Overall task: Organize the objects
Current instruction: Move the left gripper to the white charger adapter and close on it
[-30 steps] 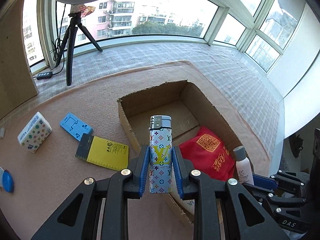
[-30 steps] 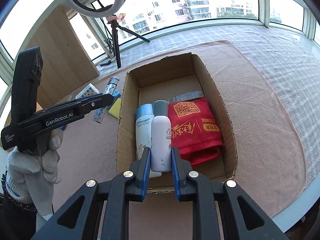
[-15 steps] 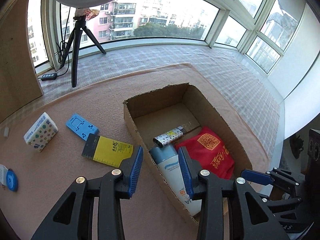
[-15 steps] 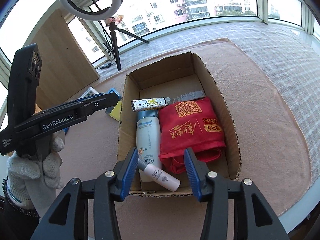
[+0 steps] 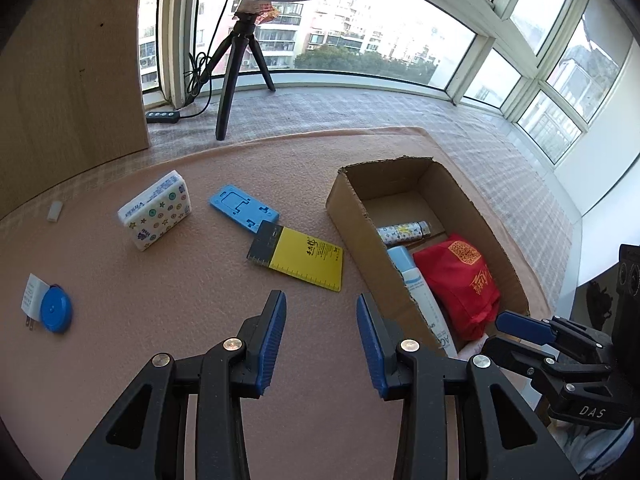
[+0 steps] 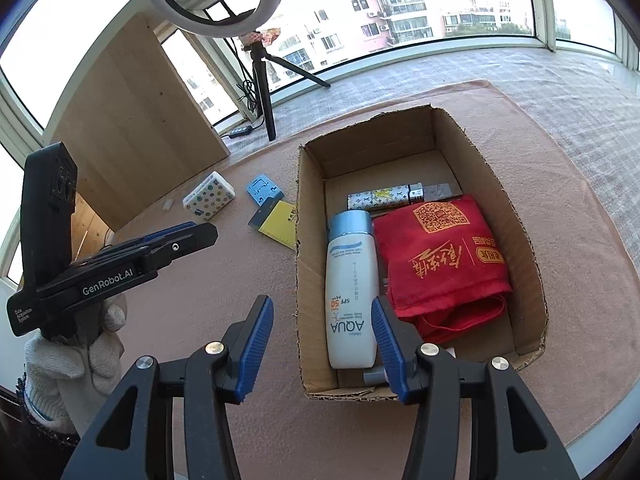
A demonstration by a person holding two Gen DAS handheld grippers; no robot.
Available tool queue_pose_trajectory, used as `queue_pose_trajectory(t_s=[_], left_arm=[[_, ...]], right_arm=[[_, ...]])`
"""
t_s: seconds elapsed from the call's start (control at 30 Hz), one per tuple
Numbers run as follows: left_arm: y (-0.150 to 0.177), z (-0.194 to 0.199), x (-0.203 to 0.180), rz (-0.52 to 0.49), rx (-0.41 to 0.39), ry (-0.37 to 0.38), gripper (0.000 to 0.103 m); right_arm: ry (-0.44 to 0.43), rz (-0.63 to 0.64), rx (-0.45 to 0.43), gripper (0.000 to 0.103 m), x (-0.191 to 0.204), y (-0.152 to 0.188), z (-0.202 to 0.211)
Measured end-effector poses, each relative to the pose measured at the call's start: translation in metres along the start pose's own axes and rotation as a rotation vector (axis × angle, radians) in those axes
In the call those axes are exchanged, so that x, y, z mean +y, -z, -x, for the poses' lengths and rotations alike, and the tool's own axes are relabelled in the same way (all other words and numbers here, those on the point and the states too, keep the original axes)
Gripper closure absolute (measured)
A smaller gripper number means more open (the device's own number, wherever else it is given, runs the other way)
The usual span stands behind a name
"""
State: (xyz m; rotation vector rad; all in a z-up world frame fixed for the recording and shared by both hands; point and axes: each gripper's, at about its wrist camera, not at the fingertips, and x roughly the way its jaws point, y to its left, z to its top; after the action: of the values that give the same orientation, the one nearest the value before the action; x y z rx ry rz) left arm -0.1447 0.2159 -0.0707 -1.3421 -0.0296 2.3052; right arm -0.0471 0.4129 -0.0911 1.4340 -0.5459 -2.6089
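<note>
- The left gripper is hovering over the pink mat on the desk with its jaws standing moderately apart and nothing between them; they opened within the past second and are now steady.
- The right gripper is hanging at the near end of the cardboard box, jaws parted and gripping nothing; they have just been opening, and the white sunscreen bottle is showing in the gap between them, lying flat in the box, untouched.
- A small grey-capped bottle is peeking out just beside the right jaw at the near wall of the box, mostly hidden.
- A red cloth bag is lying beside the sunscreen bottle, filling the right half of the box.
- A patterned lighter is lying crosswise beyond both, towards the far end.
- Outside the box, on the mat, a yellow card is lying nearest to it, partly overlapping a blue plastic holder.
- A tissue pack is lying further left, well apart from the box.
- A blue round tape measure is resting near the mat's left edge, against a white plug.
- A gloved hand is holding the left gripper.
</note>
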Motion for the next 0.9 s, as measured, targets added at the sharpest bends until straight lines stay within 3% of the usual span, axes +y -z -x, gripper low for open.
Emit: queue_pose_trajectory(t_s=[0.43, 0.9], left_arm=[[0.027, 0.044, 0.117, 0.146, -0.002, -0.133, 0.063], [0.008, 0.055, 0.259, 0.349, 0.006, -0.221, 0.063]], right_arm=[[-0.045, 0.103, 0.028, 0.046, 0.068, 0.005, -0.023], [-0.060, 0.177, 0.064, 0.046, 0.119, 0.016, -0.027]])
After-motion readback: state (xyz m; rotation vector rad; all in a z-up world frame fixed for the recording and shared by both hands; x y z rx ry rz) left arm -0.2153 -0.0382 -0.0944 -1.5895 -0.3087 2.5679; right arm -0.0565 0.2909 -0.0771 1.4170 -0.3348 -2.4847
